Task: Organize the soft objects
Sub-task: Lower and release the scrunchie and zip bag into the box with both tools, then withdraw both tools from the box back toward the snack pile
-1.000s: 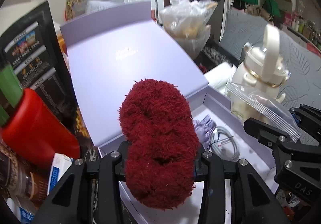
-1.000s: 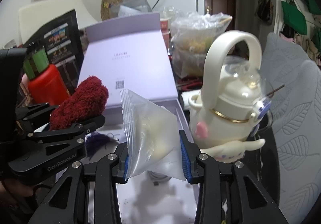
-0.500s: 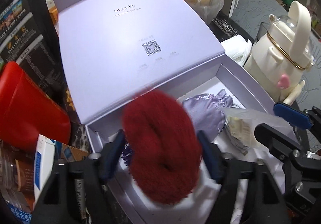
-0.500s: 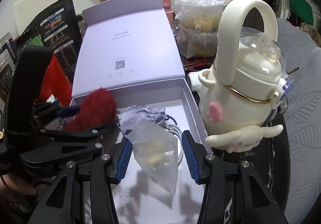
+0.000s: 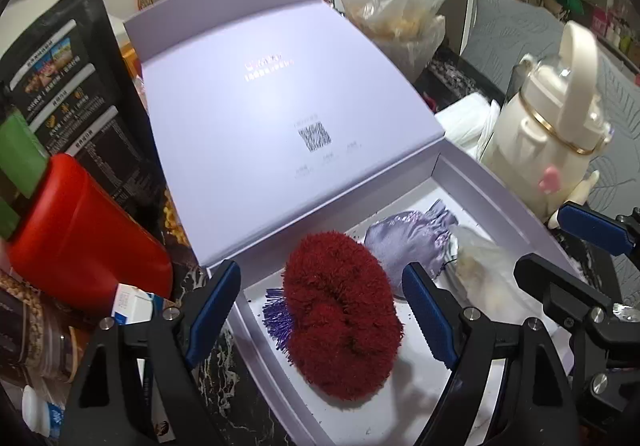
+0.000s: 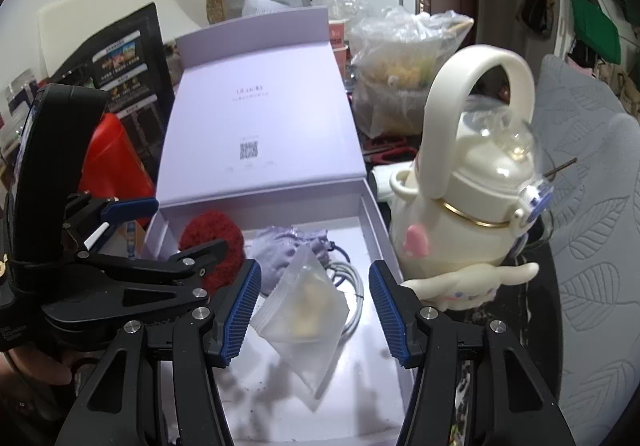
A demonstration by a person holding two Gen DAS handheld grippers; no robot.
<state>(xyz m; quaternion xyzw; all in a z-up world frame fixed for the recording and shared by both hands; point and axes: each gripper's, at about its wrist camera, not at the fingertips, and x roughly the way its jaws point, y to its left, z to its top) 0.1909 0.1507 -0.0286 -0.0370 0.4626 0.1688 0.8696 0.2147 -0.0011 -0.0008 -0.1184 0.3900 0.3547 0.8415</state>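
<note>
A fluffy dark red scrunchie (image 5: 340, 318) lies in the open lilac box (image 5: 480, 182), partly over a purple tinsel piece (image 5: 276, 310). My left gripper (image 5: 320, 267) stands open around the scrunchie, with both pads clear of it. A small clear zip bag (image 6: 308, 306) with pale contents rests in the box against a lilac satin pouch (image 6: 280, 250) and a white cable (image 6: 352, 278). My right gripper (image 6: 314, 266) straddles the bag; its jaws are opening and neither pad touches it. The left gripper (image 6: 172, 230) also shows in the right wrist view, over the scrunchie (image 6: 208, 234).
The box lid (image 5: 260, 126) stands propped open behind. A cream character bottle (image 6: 460, 206) with a loop handle crowds the box's right wall. A red container (image 5: 80, 238), a black menu board (image 5: 68, 86) and small packets sit on the left. A plastic food bag (image 5: 400, 6) stands behind.
Both grippers opened. The scrunchie left the left pads and now lies in the box. The zip bag slipped from the right pads and rests in the box.
</note>
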